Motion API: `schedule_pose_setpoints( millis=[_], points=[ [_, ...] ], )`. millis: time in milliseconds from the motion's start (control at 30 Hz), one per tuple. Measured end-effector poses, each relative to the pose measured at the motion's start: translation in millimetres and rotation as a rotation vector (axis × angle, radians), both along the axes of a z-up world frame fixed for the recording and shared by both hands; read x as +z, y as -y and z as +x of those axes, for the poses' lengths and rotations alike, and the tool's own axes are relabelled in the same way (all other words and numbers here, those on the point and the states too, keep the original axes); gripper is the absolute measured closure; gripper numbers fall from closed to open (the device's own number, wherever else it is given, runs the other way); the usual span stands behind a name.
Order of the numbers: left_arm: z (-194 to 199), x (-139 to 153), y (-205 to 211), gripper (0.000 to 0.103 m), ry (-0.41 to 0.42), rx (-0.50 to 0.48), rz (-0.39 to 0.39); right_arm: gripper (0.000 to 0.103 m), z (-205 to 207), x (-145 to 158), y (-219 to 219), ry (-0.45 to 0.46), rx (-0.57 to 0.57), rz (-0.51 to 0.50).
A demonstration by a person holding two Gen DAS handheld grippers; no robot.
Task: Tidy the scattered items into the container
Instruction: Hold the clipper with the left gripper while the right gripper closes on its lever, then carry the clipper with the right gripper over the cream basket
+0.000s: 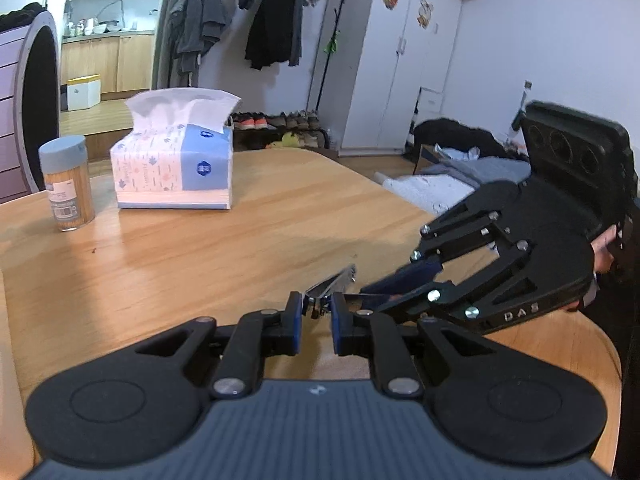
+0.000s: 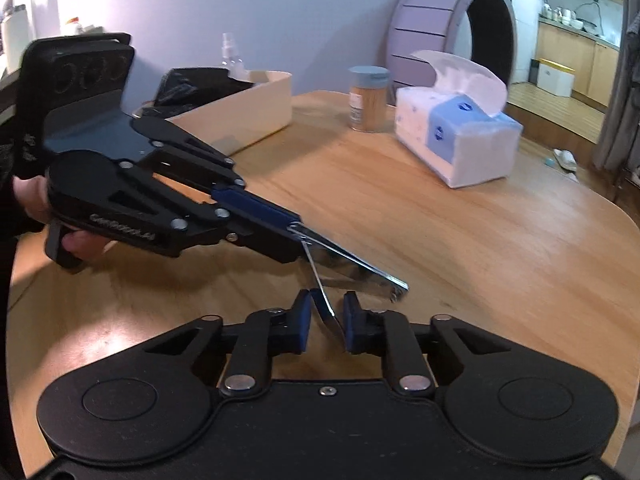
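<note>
A shiny metal nail clipper [image 1: 328, 284] hangs just above the wooden table [image 1: 208, 256], its lever swung away from its body. My left gripper [image 1: 316, 314] is shut on the clipper's rear end; in the right wrist view it reaches in from the left [image 2: 294, 227] with the clipper body [image 2: 360, 268] sticking out to the right. My right gripper [image 2: 325, 320] is shut on the lever [image 2: 320, 300], whose tip sits between the blue pads. The cream container [image 2: 256, 106] stands at the table's far left and holds dark items and a spray bottle.
A toothpick jar [image 1: 68, 184] and a blue-and-white tissue pack [image 1: 176, 164] stand at the back of the table, also in the right wrist view as the jar [image 2: 368, 98] and the pack [image 2: 456, 140]. A hand [image 2: 36, 200] grips the left tool. The table's rounded edge [image 1: 600, 352] is near.
</note>
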State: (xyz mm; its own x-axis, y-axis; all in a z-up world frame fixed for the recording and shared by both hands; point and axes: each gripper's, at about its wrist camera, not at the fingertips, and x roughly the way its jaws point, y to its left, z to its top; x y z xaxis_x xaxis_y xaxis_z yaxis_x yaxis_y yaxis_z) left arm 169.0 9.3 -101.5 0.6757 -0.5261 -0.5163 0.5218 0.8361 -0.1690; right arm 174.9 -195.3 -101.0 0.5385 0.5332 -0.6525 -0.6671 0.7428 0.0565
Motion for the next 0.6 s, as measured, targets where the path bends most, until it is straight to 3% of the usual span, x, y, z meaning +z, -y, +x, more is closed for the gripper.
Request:
schedule_pose_setpoints(
  millis=[133,267,600],
  points=[
    [-3,7,-6,0.095,0.017,0.014,-0.026,0.091,-7,8,-8,0.056,0.020,-0.009],
    [-13,19,-11,0.098,0.046,0.017,-0.029,0.100,-11,23,-19,0.122,0.039,-0.085],
    [-42,30,-38,0.098,0.066,0.103,-0.054,0.100,-6,41,-31,0.124,0.035,-0.064]
  ],
)
